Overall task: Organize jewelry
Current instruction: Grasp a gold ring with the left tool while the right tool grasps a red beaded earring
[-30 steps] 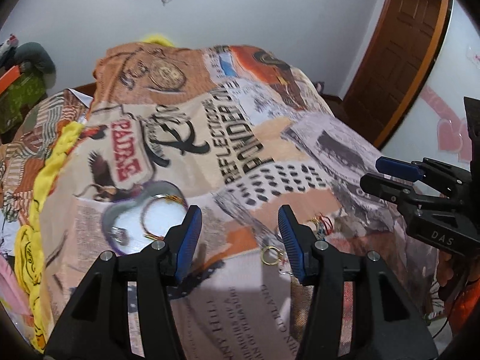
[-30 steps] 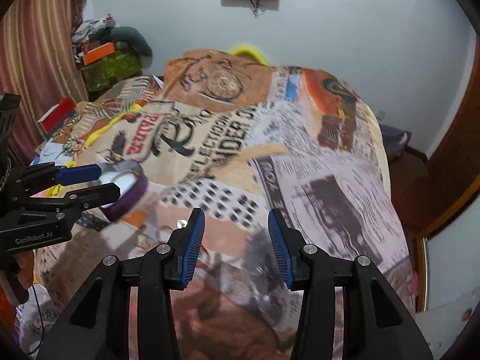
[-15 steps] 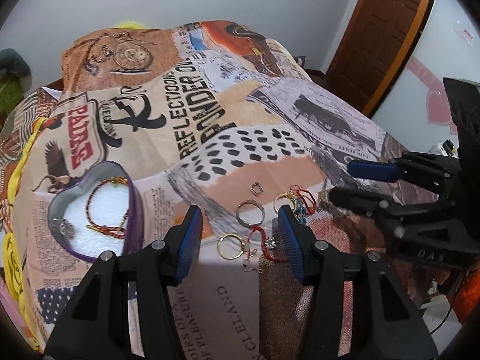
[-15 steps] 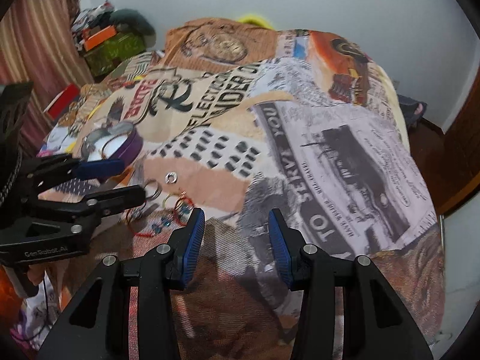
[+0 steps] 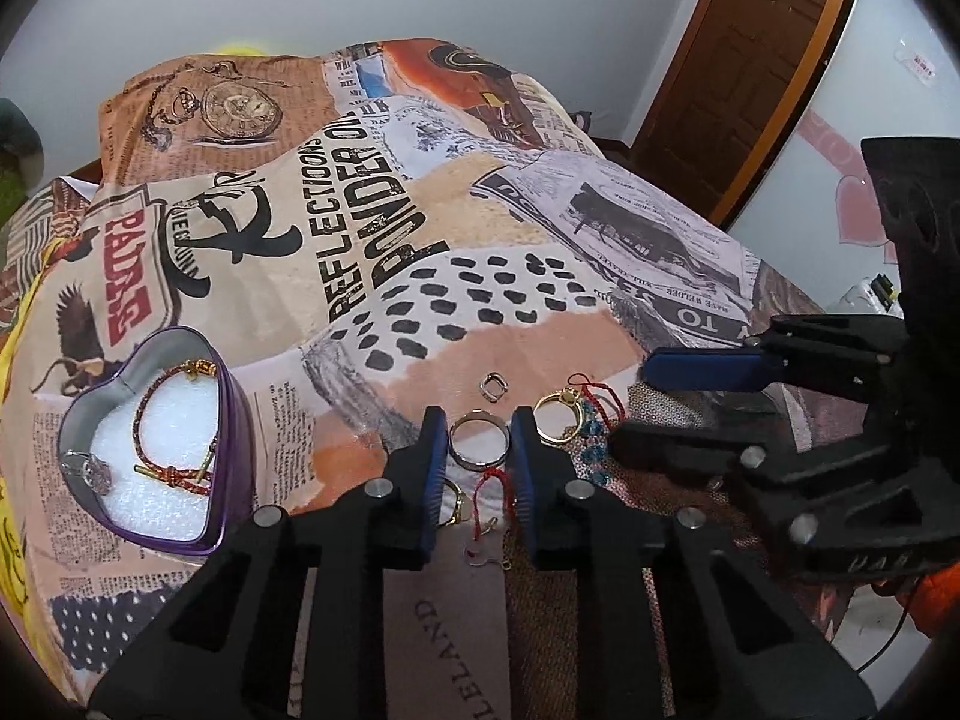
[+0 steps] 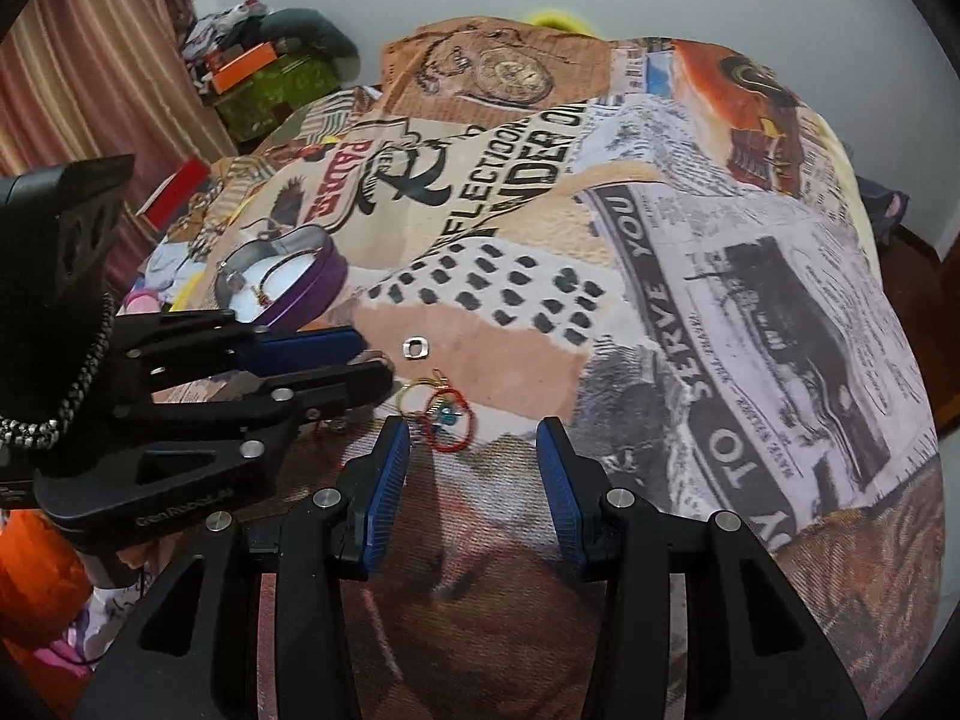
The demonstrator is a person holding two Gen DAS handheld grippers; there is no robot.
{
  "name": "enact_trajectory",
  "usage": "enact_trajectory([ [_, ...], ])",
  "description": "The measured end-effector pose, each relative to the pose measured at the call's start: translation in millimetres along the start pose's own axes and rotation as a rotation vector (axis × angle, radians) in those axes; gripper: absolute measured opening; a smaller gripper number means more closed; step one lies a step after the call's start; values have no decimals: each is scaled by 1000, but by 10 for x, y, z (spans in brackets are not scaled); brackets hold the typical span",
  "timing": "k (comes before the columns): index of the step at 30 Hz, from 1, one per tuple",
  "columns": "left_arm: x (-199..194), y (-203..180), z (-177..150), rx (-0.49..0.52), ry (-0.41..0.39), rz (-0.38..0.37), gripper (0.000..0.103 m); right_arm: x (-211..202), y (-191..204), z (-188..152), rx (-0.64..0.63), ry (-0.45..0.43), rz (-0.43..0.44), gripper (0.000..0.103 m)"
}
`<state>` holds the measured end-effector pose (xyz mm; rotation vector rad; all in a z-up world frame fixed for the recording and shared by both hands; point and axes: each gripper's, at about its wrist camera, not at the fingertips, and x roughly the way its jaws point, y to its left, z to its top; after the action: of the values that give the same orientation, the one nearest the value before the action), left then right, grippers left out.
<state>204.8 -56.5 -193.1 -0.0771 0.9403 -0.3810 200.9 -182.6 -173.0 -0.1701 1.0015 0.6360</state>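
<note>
While the left gripper [image 5: 478, 444] sits low over the bed, its jaws are narrow and stand on each side of a silver ring [image 5: 479, 439], one blue pad close to each edge, but I cannot tell if they touch it yet. I think this ring is the next thing to be picked up, and the jaws are close together so a small pinch will catch it. Just behind the jaws lie a red string [image 5: 493, 489] and a gold ring [image 5: 457, 501], partly hidden by the left finger. A little past the jaw tips is a small square ring [image 5: 494, 386], and just to their right is a gold hoop [image 5: 557, 417] with some blue beads [image 5: 591, 429]. Far off to the left of the jaws is the purple heart box [image 5: 231, 420], open, with a red cord bracelet [image 5: 171, 426] and a sparkly ring [image 5: 90, 468] lying on white foam. The box is likely where the loose pieces should go. The right gripper [image 6: 474, 468] has its jaws wide with nothing in them, and it hovers near a red loop [image 6: 449, 429] that lies just past its left jaw tip. It looks like it is waiting for its turn. All the loose jewelry rests together on the printed bedspread [image 5: 420, 228], close to both grippers.
</note>
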Motion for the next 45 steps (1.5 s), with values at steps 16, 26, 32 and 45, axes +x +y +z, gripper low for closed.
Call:
enact_trajectory([
  [16,-285,8,29,-10,-67,11,21,170,269,-8,-127,-16,-43,10],
  [26,-485,67,34,-43,-100,17,21,7,183,-1,-40,-67,-57,7],
  [32,-632,95,44,-55,-126,24,21,-221,140,67,-13,-121,-76,7],
  [45,-1058,53,76,-44,-215,47,21,-665,223,272,-13,-254,-96,7],
])
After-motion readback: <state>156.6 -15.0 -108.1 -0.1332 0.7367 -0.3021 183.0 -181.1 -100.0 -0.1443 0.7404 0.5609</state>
